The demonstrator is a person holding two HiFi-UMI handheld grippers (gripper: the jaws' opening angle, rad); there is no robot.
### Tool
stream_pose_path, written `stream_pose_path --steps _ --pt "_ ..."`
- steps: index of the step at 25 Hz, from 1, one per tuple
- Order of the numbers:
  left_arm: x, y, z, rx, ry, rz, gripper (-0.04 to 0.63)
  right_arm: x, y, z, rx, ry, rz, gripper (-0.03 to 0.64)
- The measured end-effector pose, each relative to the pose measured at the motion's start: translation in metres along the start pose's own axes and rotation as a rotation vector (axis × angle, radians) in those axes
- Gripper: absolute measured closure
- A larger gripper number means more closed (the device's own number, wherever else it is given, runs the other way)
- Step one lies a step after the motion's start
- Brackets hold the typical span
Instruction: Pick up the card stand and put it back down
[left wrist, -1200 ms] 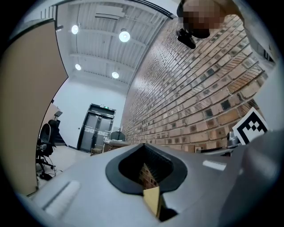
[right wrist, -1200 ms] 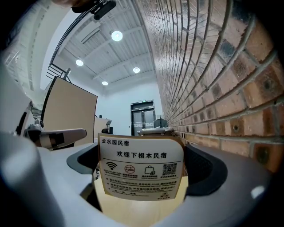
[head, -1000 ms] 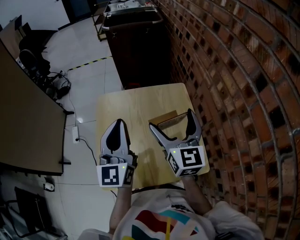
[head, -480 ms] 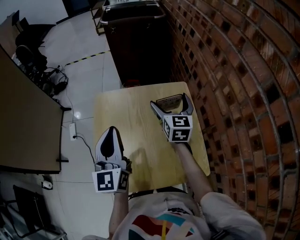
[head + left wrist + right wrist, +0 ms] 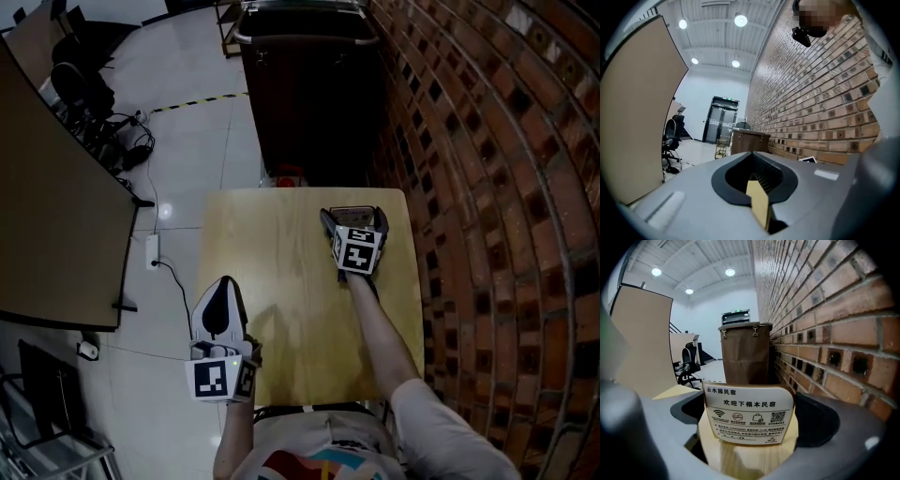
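The card stand (image 5: 349, 208), a white printed card in a pale wooden base, stands at the far right of the small wooden table (image 5: 281, 281). In the right gripper view the card stand (image 5: 747, 413) fills the gap between the two dark pads, its face toward the camera. My right gripper (image 5: 353, 214) is shut on it, one jaw on each side. My left gripper (image 5: 225, 286) hovers over the table's near left edge, jaws together and empty. In the left gripper view the left gripper (image 5: 757, 187) shows only a thin sliver between its closed jaws.
A brick wall (image 5: 487, 187) runs along the table's right side. A dark cabinet (image 5: 309, 84) stands just beyond the table's far edge. To the left are a tall partition board (image 5: 47, 206), a power strip with a cable (image 5: 155, 248) on the tiled floor, and office chairs (image 5: 84, 75).
My right gripper has reached forward to the card stand and its jaws have narrowed from wide open onto the stand. The left gripper has drawn back toward the table's near left edge.
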State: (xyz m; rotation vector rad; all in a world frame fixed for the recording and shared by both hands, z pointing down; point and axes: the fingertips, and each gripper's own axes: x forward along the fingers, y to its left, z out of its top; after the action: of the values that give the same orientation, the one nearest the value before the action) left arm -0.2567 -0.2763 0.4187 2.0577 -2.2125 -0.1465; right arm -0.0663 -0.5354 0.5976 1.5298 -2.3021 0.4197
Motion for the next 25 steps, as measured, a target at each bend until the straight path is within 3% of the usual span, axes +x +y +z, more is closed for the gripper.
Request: stream_pose_path --steps 9,19,23,25 --pt "-0.001 0.007 -0.007 0.004 0.022 0.016 0.589 0.024 -0.008 0.004 -0.057 0.017 -0.061 0.041" --pt "-0.01 0.006 0.003 0.003 -0.004 0.021 0.589 0.016 -0.005 0.009 -0.036 0.016 -0.03 0.041" --pt "-0.015 0.005 0.008 -0.009 -0.019 0.03 0.589 0.001 -0.002 0.026 -0.047 -0.041 -0.014 0.041" --pt "-0.017 0.006 0.015 -0.009 -0.041 0.036 0.589 -0.016 0.002 0.042 -0.053 -0.093 -0.01 0.083"
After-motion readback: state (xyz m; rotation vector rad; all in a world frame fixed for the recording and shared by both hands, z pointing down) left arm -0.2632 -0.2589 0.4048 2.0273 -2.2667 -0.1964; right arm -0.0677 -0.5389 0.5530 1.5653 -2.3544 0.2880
